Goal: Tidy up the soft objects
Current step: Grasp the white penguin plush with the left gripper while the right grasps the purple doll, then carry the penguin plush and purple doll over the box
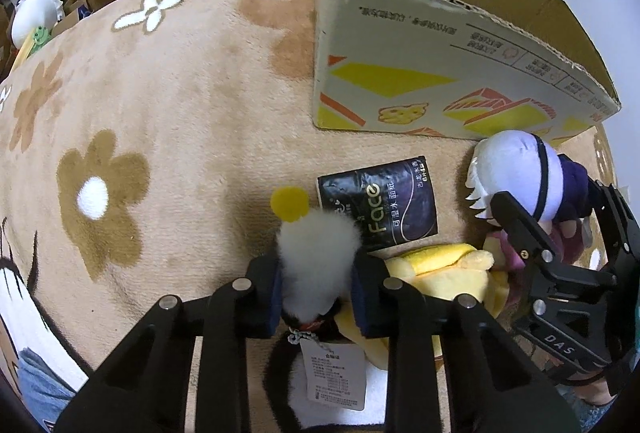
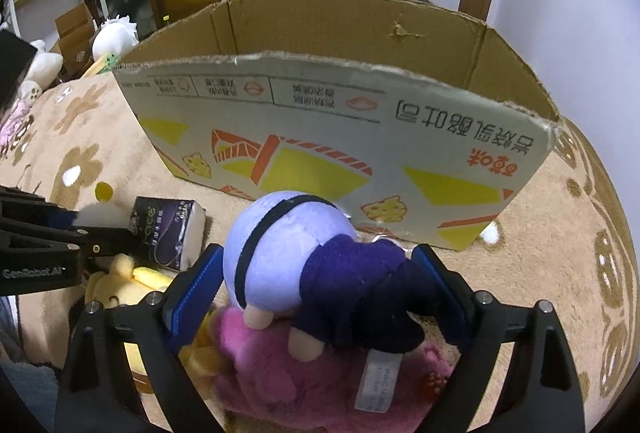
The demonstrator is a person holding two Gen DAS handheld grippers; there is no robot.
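My left gripper (image 1: pixel 317 285) is shut on a white-and-black plush with a yellow pompom (image 1: pixel 316 253), its paper tag hanging below. My right gripper (image 2: pixel 318 285) is shut on a lilac-headed doll in dark purple clothes (image 2: pixel 304 257), also showing in the left wrist view (image 1: pixel 520 169). Under the doll lies a pink plush (image 2: pixel 280 365). A yellow plush (image 1: pixel 440 269) lies between the grippers, also showing in the right wrist view (image 2: pixel 120 285). An open cardboard box (image 2: pixel 340 137) stands just beyond, also showing in the left wrist view (image 1: pixel 440 73).
A dark tissue pack (image 1: pixel 380 201) lies on the beige flower blanket (image 1: pixel 180 133) in front of the box. A white plush (image 1: pixel 36 13) sits at the blanket's far left edge. Shelves, bags and furniture stand behind.
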